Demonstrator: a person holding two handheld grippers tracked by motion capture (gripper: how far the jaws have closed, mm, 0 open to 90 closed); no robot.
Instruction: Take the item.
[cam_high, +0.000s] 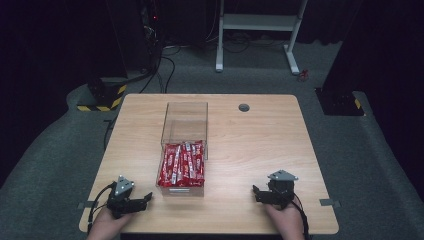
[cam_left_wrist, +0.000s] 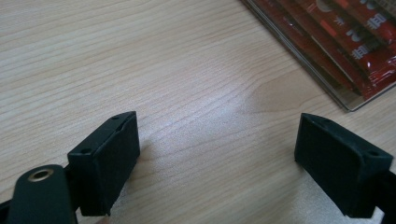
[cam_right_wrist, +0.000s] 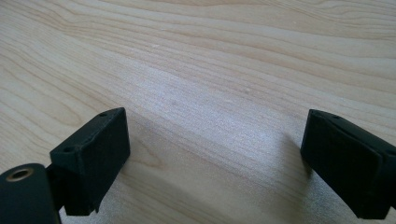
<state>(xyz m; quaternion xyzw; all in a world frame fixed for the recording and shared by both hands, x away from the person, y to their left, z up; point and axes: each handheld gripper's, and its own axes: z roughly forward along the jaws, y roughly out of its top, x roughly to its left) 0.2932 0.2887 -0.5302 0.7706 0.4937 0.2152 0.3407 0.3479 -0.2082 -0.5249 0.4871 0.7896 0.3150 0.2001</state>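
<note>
Red packets (cam_high: 182, 164) between two gaping tools

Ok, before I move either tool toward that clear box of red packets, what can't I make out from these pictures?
- Print on the red packets: too small in the high view; cut off by the frame's corner in the left gripper view.
- Packet count: they overlap, and lower layers are hidden.
- Far half of the clear box: looks empty, but glare on its walls leaves doubt.
- Left tool and right tool: both open with nothing between, though small and dark from above.
</note>
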